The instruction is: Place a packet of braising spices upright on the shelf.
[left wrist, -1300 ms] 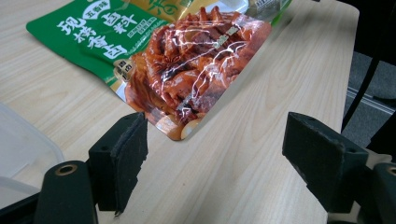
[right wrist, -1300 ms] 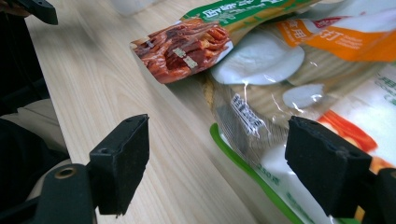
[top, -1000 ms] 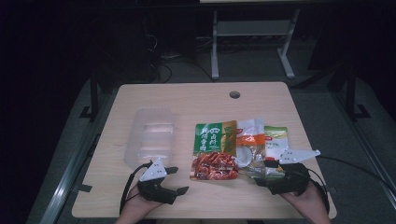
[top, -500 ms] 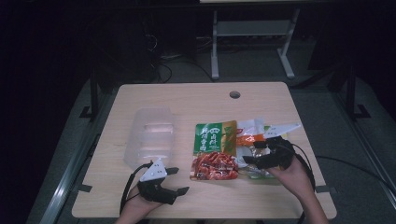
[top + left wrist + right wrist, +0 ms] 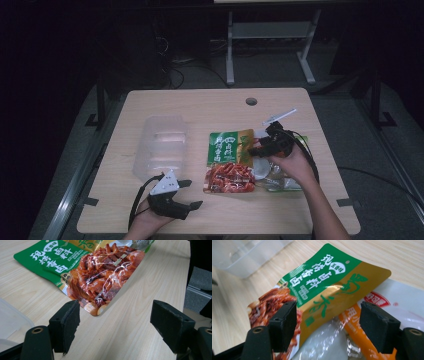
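Pale wood-grain surface [image 5: 200, 105], rounded corners, a round cable hole [image 5: 251, 101] near the far edge. Clear plastic container [image 5: 161, 145] lies left of centre. Just right of it, a green and gold food packet [image 5: 229, 162] printed with red food lies flat. Against its right edge, a white and orange packet [image 5: 280, 177], partly tucked under it. Left hand-held gripper [image 5: 186, 195] rests at the near edge.

- The green and red food packet [image 5: 100, 272] was glossy, crinkled plastic film.
- The table [image 5: 200, 105] looked like pale, matt wood grain.
- The clear box [image 5: 162, 145], frame left, was smooth, cloudy plastic.
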Motion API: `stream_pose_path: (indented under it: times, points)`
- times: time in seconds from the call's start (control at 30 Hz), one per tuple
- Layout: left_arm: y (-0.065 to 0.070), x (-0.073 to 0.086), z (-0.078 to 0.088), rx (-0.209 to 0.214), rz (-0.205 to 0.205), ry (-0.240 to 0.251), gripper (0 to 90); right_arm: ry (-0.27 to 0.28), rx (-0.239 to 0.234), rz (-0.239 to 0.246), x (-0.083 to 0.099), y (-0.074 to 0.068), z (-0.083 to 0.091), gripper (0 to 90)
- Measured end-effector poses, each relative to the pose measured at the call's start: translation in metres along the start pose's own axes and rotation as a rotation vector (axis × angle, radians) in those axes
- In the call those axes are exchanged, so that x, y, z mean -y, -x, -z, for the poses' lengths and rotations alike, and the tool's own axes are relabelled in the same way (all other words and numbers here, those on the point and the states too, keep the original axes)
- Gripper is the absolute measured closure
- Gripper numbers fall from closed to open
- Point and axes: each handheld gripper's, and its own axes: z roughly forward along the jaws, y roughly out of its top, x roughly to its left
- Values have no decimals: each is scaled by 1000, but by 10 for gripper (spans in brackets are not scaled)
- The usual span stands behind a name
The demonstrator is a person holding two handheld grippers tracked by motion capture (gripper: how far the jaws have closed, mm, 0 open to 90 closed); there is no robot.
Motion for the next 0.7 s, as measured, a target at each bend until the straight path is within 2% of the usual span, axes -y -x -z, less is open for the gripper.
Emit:
stream_pose_path:
  times: [0.1,0.2,0.27,0.37,0.6,0.63,0.67,0.7]
  points:
    - [0,-1,0,0,1,4,235,-8,-19,-22,-5,5,-10,315]
    - [0,-1,-1,-2,-8,2,235,-44,-20,-47,-7,7,-17,316]
    - [0,-1,-1,2,-9,2,236,-70,-7,-70,-8,12,-24,323]
    - [1,-1,-1,7,-7,5,236,-64,0,-95,-8,17,-26,338]
    - [1,-1,-1,14,-4,7,235,-87,-1,-102,-9,16,-35,387]
    - [1,-2,-1,14,-3,11,235,-104,-2,-99,-9,16,-39,446]
    - [1,-2,-1,14,-3,11,235,-104,-2,-99,-9,16,-39,446]
    - [1,-2,-1,13,-5,10,235,-113,-7,-100,-8,15,-40,482]
